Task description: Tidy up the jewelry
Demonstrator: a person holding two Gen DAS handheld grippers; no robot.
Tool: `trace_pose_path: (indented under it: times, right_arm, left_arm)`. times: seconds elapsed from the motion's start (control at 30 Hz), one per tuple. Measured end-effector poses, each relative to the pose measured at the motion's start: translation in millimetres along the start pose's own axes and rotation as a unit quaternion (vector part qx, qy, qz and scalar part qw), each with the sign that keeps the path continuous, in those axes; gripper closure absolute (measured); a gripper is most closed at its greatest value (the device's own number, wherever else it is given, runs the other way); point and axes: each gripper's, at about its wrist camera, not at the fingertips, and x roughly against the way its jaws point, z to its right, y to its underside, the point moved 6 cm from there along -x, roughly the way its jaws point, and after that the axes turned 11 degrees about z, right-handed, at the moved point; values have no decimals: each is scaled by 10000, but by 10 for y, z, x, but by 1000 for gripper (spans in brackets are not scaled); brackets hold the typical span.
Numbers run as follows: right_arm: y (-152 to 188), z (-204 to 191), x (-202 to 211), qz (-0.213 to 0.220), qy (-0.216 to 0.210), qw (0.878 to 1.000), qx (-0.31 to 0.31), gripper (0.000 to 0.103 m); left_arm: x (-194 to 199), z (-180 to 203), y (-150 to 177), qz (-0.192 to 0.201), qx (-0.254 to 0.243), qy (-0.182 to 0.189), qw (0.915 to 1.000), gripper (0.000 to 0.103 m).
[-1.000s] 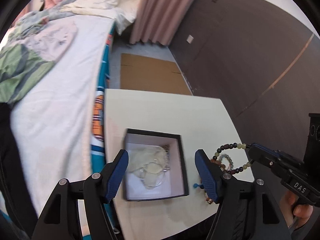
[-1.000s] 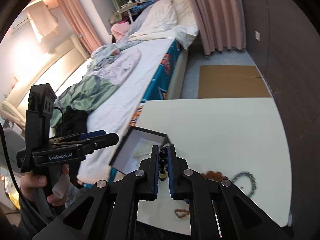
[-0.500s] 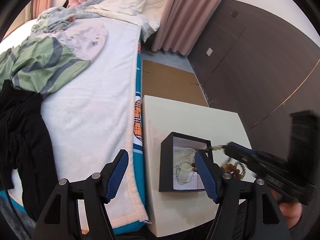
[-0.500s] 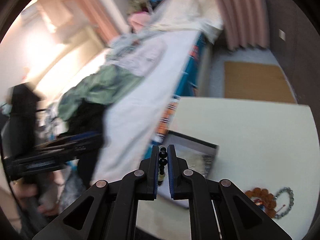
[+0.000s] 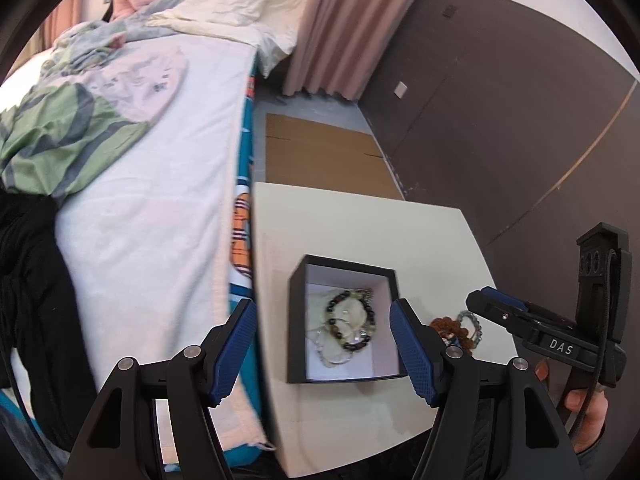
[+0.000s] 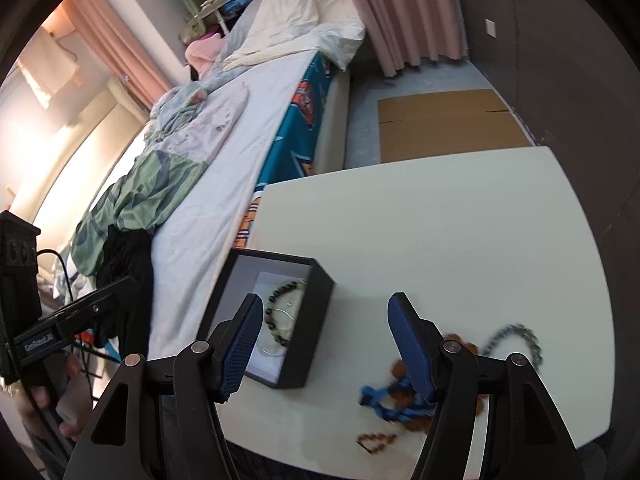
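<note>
- Over the box, the right gripper has just spread its jaws; nothing sits between them now, where a second ago they pinched a string of dark beads.
- That bead bracelet now lies inside the box, curled on the white lining, so I'd call this one dropped in and done.
- The box has also slid on the pale surface: earlier it sat squarely under the left gripper, now it lies a little right of centre between those jaws.
- Left gripper hangs above the box, jaws wide and empty, touching nothing.
- In the box: the dark bead bracelet, a thin silver ring-shaped bangle under it, and a pale cloth or pouch beneath both; I can't make out more.
- The box has black walls and stands open; no lid in sight.
- Still out on the surface, just right of the box: a brown bead bracelet, a grey-green bead bracelet, a blue cord and a small reddish piece near the front edge.
- To my eye the job is partway along, with those loose pieces likely next for the box.
</note>
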Motion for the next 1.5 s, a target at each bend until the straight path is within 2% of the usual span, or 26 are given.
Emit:
trace_pose_path:
  times: [0.4, 0.8, 0.97, 1.03, 1.23, 1.5]
  right_arm:
    - [150, 597, 394, 107, 291, 9987, -414, 37]
    - [415, 1115, 645, 242, 328, 9955, -857, 37]
    - [515, 1281, 702, 251, 342, 9939, -1019, 37]
    - [554, 1346, 726, 271, 340, 9932, -1079, 37]
    - [723, 1451, 746, 214, 240, 9927, -1160, 37]
    - [879, 1543, 725, 83, 230, 9919, -1245, 37]
  left_arm:
    - [-228, 641, 178, -273, -511, 332, 9978, 33]
    - [-455, 1286, 548, -656, -1175, 591, 9891, 34]
    - [-562, 1489, 715, -890, -1407, 685, 9837, 40]
    - [-622, 1546, 800, -1000, -1484, 681, 9815, 47]
    - [-803, 1666, 1031, -1282, -1704, 637, 9749, 59]
    - [-1037, 1859, 1227, -1476, -2004, 613, 9666, 63]
